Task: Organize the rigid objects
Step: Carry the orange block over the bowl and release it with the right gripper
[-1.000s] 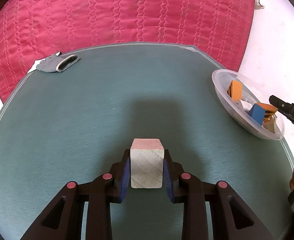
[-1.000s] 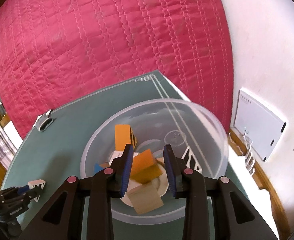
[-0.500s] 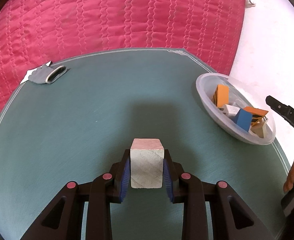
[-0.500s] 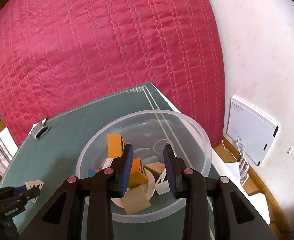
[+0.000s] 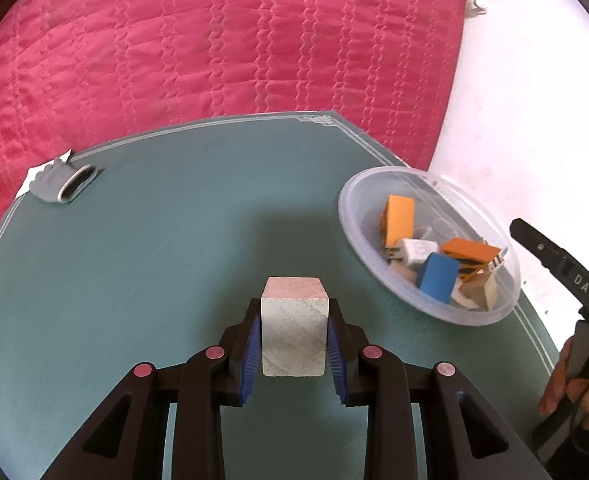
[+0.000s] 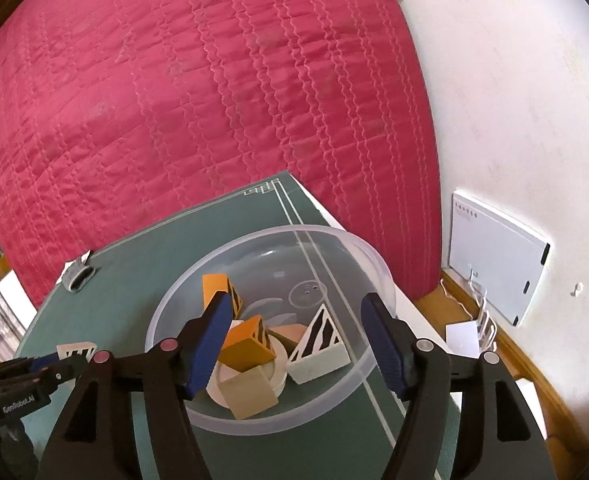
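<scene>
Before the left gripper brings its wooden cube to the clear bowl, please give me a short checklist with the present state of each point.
1. Left gripper shut on the wooden cube, pads on both sides: ok.
2. Right gripper empty: ok. Its jaws have just been opening, with nothing between them.
3. Right gripper out of the way: not ok, it hangs over the clear bowl.
4. Free room in the bowl: ok, the far side is bare.
5. Green table free between cube and bowl: ok.
6. Bowl safely on the table: cannot tell, it sits close to the edge.
</scene>
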`<state>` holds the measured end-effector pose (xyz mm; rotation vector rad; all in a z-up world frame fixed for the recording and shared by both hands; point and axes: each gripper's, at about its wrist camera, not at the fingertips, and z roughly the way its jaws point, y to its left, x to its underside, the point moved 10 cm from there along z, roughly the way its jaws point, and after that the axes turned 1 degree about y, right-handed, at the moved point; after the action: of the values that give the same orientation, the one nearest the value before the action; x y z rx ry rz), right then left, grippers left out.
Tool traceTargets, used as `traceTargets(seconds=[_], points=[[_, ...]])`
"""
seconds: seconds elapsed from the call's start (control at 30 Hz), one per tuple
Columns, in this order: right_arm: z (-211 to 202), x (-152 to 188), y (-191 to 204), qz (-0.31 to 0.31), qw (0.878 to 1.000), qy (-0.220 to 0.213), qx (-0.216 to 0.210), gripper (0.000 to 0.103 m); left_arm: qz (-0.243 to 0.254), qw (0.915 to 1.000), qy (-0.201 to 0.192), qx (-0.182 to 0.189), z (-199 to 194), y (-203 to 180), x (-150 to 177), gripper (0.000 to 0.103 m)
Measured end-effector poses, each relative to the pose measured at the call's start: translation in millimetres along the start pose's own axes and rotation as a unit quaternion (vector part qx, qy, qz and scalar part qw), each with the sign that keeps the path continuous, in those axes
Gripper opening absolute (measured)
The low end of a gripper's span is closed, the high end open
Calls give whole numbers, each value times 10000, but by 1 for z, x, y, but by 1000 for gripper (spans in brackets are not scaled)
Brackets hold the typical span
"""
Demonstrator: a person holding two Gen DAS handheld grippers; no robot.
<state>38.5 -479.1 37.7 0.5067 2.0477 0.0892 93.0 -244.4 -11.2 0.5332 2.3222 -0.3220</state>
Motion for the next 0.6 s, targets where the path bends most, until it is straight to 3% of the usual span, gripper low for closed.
traceTargets(seconds=[0.6], points=[[-3, -2, -15, 310, 9994, -166, 28, 77, 432, 9988, -168, 184, 0, -54, -32, 32]])
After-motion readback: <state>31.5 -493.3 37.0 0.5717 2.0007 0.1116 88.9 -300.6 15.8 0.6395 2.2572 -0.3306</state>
